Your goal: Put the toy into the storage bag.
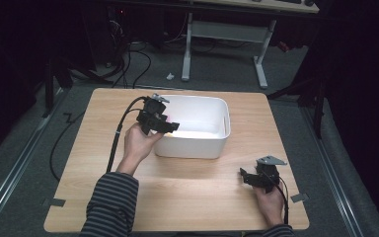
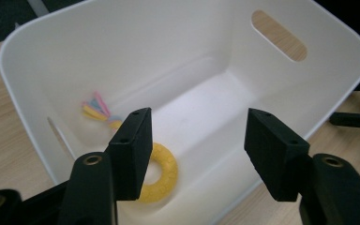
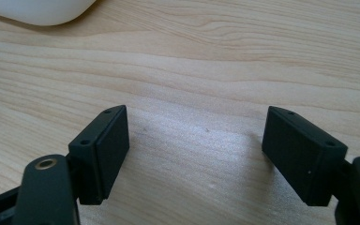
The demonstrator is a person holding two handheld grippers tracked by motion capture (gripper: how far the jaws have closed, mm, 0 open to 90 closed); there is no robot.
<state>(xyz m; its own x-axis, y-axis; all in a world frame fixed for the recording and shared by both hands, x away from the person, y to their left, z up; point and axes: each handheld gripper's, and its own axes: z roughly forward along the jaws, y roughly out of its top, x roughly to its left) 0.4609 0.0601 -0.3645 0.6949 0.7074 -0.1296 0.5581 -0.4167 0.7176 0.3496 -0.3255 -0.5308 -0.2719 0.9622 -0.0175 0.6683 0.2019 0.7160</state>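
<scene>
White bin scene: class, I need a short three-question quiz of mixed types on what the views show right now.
1. True or false: the yellow ring lies inside the white bin.
2. Which claw hovers over the bin: A) left claw B) right claw?
3. Fill in: the right claw's jaws stand ____ above the bare wooden table.

Key: 1 true; 2 A; 3 open.
</scene>
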